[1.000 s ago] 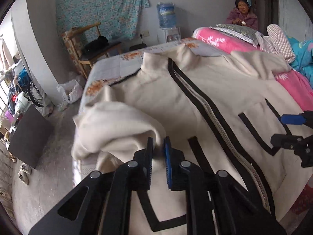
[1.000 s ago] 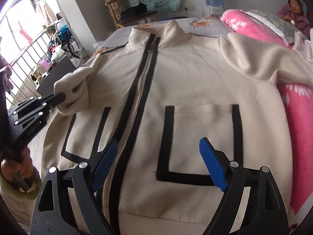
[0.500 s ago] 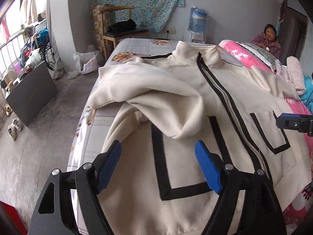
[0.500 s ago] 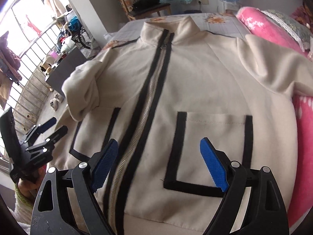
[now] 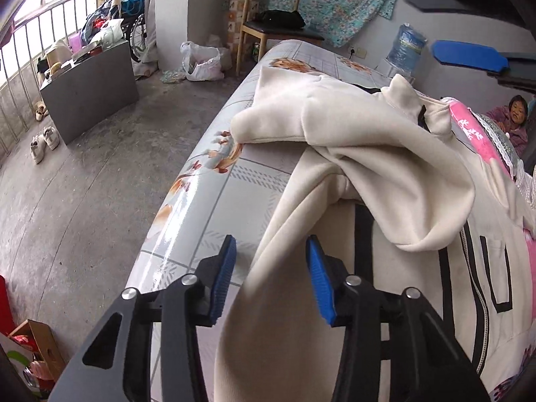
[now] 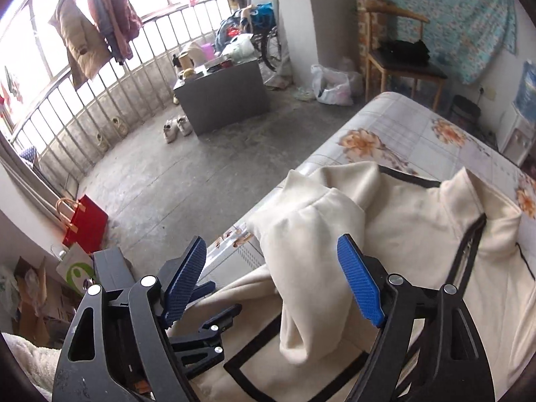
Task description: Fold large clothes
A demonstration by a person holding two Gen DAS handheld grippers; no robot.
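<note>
The left gripper (image 5: 271, 278) is right up close, with its two blue pads spread apart and nothing pinched between them. The side edge of the jacket (image 5: 385, 154) runs through the gap between them. The right gripper (image 6: 274, 274) is open wide too and holds nothing. The folded-in sleeve (image 6: 315, 258) shows between its pads.

The jacket is big, soft and cream colored. It has a black strip with a zipper (image 5: 469, 268) down the front and black lines around its pockets. One sleeve is folded in over the chest, and its cuff end points toward the bottom of the jacket. The tall collar (image 6: 485, 207) sits at the far end. The jacket lies front up, stretched out the long way along the bed (image 5: 207, 207), bottom near and collar far.

The bed has a shiny gray cover with orange flowers. A pink blanket (image 5: 469, 127) lies on its other side. The floor (image 5: 83, 184) is bare gray concrete. Farther off are a gray box table (image 6: 221, 100), white shoes (image 6: 177, 127), a red bag (image 6: 85, 224), a white plastic bag (image 5: 201, 62) and a wooden chair (image 5: 268, 26). On the back wall hangs a flowered cloth (image 5: 335, 0), with a water bottle (image 5: 405, 47) near it. Coats (image 6: 97, 30) hang by the window rail. A woman (image 5: 516, 117) sits far back.
</note>
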